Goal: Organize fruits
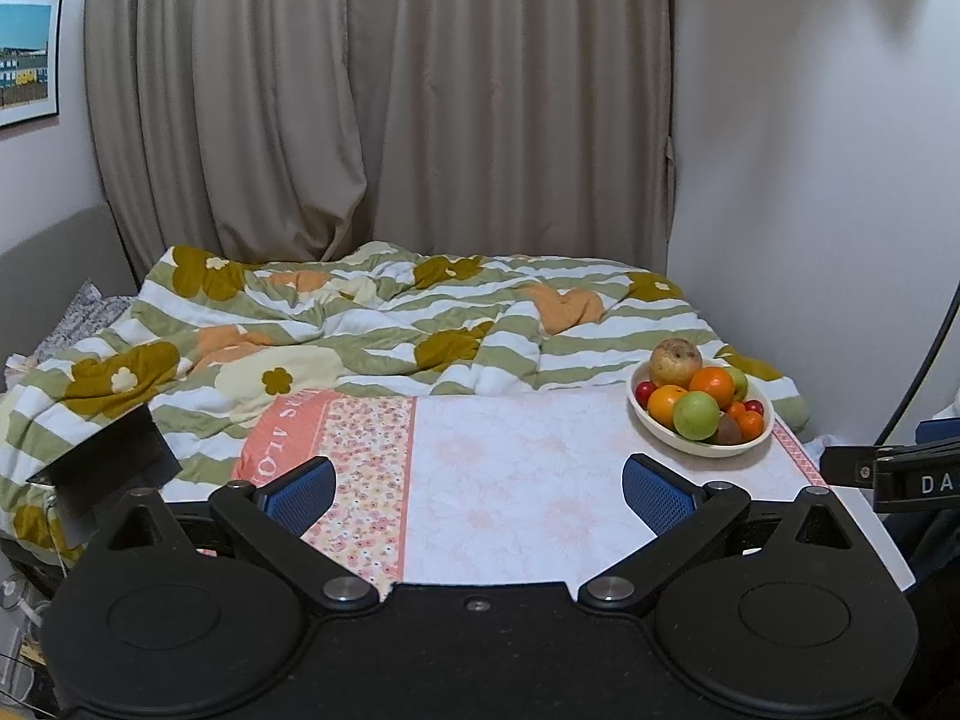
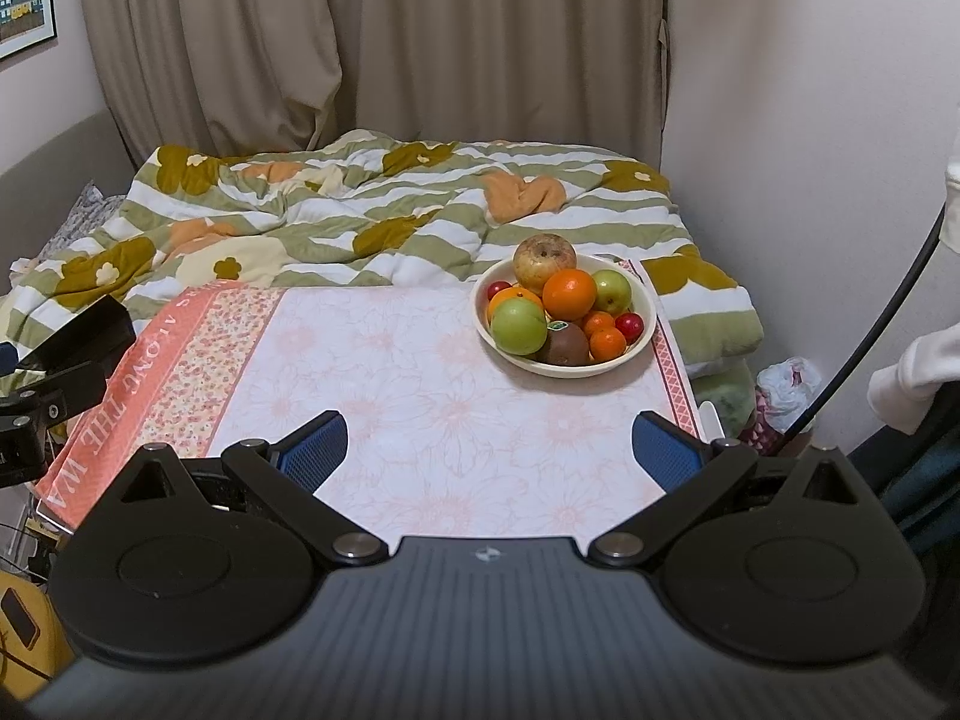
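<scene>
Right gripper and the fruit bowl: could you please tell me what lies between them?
Only bare tablecloth lies between the open right gripper and the bowl, shown in the right wrist view.

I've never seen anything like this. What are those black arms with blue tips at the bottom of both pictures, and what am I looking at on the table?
Those are two hand-held grippers; a person carries one in each hand, each with a camera looking along its fingers. One picture comes from the left gripper, the other from the right gripper. Both are open and hold nothing. On the table's floral cloth stands a cream bowl piled with fruit: a green apple, an orange, a brownish apple on top. A bed with a striped quilt lies behind.
</scene>
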### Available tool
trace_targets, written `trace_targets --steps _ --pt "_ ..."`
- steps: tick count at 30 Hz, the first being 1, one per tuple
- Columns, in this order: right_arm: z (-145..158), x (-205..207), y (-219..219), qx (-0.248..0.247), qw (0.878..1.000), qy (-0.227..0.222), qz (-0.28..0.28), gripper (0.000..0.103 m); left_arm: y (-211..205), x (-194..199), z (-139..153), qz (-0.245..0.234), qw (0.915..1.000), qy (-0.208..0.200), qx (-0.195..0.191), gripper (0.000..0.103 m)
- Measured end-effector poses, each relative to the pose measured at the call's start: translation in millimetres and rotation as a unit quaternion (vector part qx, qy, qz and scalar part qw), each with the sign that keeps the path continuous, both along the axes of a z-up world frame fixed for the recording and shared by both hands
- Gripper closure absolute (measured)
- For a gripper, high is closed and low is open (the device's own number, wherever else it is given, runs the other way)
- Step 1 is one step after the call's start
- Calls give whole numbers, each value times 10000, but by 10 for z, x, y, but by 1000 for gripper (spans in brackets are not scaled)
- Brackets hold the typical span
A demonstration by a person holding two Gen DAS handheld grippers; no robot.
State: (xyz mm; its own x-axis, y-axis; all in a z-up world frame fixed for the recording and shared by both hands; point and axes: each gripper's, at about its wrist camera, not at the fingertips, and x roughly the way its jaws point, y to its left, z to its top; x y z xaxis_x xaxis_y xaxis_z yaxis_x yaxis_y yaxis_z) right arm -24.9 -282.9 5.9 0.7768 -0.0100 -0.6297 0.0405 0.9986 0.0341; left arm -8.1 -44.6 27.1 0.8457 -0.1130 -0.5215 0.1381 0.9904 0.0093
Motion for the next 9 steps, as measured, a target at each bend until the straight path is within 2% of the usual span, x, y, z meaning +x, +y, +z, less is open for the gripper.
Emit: trace_targets --steps 9 --pt "28 -7 15 36 10000 22 -48 0 49 12 -13 -27 10000 -43 -49 0"
